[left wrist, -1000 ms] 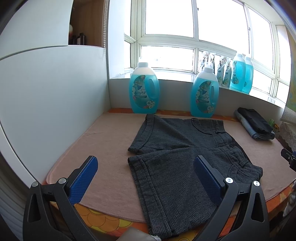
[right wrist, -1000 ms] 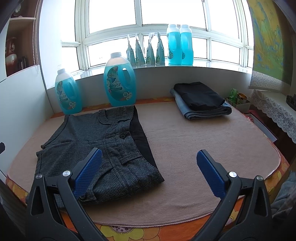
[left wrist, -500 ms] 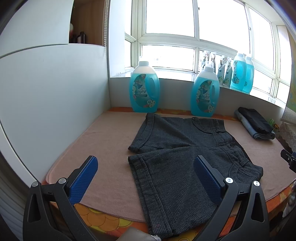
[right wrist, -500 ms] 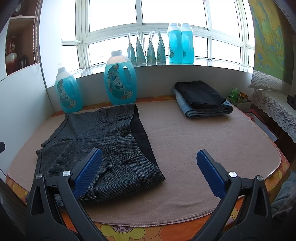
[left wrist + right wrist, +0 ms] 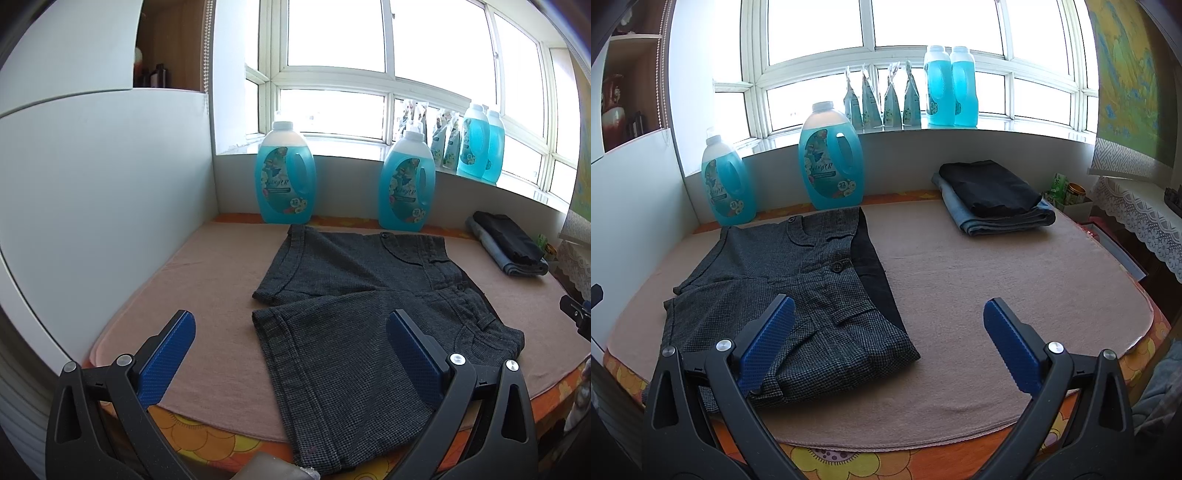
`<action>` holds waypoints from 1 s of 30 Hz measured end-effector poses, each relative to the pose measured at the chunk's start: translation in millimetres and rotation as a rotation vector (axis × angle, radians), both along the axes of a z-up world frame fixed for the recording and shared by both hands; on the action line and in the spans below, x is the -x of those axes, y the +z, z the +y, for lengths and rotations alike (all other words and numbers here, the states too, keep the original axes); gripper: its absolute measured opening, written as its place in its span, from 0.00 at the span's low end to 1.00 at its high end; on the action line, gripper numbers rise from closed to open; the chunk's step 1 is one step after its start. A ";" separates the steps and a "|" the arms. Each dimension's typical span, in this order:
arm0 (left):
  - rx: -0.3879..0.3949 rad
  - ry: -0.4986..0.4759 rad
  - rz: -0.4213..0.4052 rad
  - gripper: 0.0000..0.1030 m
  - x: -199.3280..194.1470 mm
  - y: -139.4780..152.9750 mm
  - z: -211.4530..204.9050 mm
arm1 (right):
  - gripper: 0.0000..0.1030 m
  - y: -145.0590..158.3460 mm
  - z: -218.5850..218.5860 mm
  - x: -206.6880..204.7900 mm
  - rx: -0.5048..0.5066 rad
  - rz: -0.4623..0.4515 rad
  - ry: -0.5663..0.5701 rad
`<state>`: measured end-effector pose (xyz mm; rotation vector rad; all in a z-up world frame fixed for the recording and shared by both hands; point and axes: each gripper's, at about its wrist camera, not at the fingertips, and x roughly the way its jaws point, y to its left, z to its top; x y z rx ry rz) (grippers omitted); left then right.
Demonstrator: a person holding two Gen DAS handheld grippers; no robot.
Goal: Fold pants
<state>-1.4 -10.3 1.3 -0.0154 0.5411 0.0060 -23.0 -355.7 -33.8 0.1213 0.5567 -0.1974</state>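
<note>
Both of your grippers stand wide, with nothing between the blue pads. Your left gripper (image 5: 291,354) hangs over the near edge of the mat (image 5: 207,280), its right pad above the near leg of the shorts (image 5: 354,317), not touching the cloth. Your right gripper (image 5: 886,339) hangs over the near edge too, its left pad above the waist end of the shorts (image 5: 798,291) and its right pad above bare mat (image 5: 997,266).

The grey shorts lie flat on the left half of the mat, legs pointing left and waistband toward the middle, with a dark lining showing along the waist. The near leg hangs a little past the mat's front edge.

Two blue jugs stand at the back wall just behind the shorts, the left jug (image 5: 727,181) and the right jug (image 5: 831,162). A folded stack (image 5: 993,199), black cloth on denim, sits at the far right of the mat, well apart from the shorts.
</note>
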 end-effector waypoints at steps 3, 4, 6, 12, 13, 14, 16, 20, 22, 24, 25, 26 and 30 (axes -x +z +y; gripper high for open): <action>-0.003 0.000 -0.001 1.00 0.6 0.6 -1.1 | 1.00 -1.0 0.6 -0.1 -0.002 0.000 0.001; -0.003 -0.001 0.000 1.00 0.6 0.6 -1.2 | 1.00 -0.4 -0.1 0.1 -0.001 0.000 0.000; -0.003 -0.002 0.001 1.00 0.6 0.5 -1.8 | 1.00 -0.5 -0.1 0.2 -0.001 0.000 0.000; -0.002 -0.007 0.004 1.00 0.9 0.0 -3.0 | 1.00 -0.7 0.3 0.4 -0.001 0.000 0.000; -0.002 -0.007 0.004 1.00 0.8 -0.1 -3.0 | 1.00 -0.8 0.4 0.3 -0.002 0.000 0.001; -0.002 -0.006 0.004 1.00 0.9 -0.1 -2.9 | 1.00 -1.0 0.8 0.3 -0.002 0.000 0.002; -0.005 -0.005 0.002 1.00 1.1 -0.1 -2.9 | 1.00 -0.7 1.3 0.8 0.000 -0.003 0.005; -0.005 -0.015 0.001 1.00 1.4 -1.3 -3.6 | 1.00 1.5 0.2 1.5 -0.001 -0.009 0.009; 0.000 -0.018 0.001 1.00 1.2 -2.1 -3.3 | 1.00 2.5 -0.5 3.4 -0.005 -0.018 0.016; -0.001 -0.024 0.005 1.00 0.7 -3.7 -3.2 | 1.00 4.0 -0.4 4.5 -0.003 -0.023 0.025; -0.003 -0.025 0.006 1.00 0.4 -4.8 -2.9 | 1.00 4.3 0.1 4.5 0.000 -0.025 0.028; -0.005 -0.023 0.005 0.99 0.6 -5.9 -2.6 | 1.00 4.5 0.0 4.8 0.002 -0.030 0.030; -0.020 -0.029 0.014 0.97 -0.7 -10.6 -1.0 | 1.00 5.8 2.1 6.1 0.020 -0.047 0.057</action>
